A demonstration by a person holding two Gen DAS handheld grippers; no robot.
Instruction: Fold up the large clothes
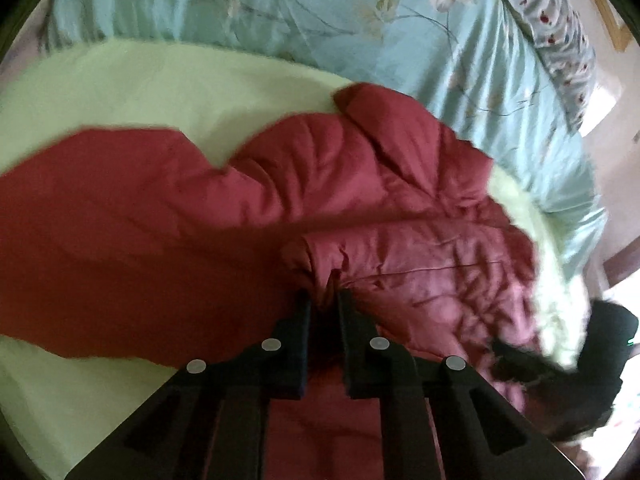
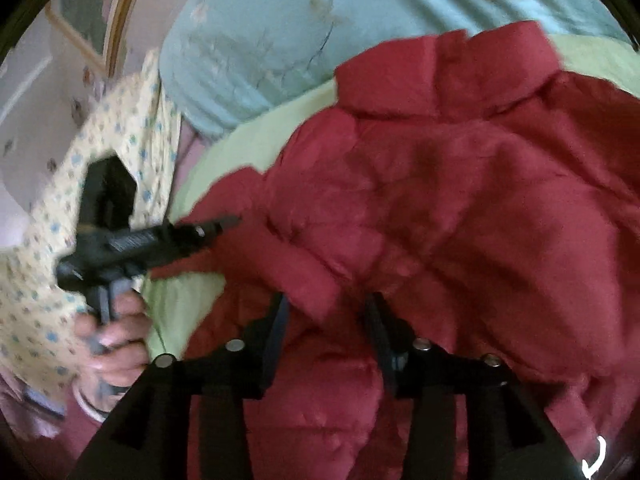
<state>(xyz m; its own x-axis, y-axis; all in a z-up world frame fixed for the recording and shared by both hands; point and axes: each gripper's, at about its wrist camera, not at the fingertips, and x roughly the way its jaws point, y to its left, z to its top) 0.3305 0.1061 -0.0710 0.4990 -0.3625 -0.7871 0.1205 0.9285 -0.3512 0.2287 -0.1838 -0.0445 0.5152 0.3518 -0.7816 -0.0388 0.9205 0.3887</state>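
Lying across a pale green sheet (image 1: 120, 92) on a bed, a dark red quilted puffer jacket (image 1: 380, 184) is only partly folded: one sleeve is laid across its body, while the collar and the rest still spread loosely. The left gripper (image 1: 325, 300) has its two black fingers pressed close together, pinching a bunched edge of the jacket, apparently a cuff. The right gripper (image 2: 326, 304) is spread wide, its fingers straddling a fold of the jacket without clearly clamping it. Judging by the loose shape, most folding remains. A light blue floral bedspread (image 1: 280, 8) lies beyond. No brand, label or legible writing shows; blur hides fine detail
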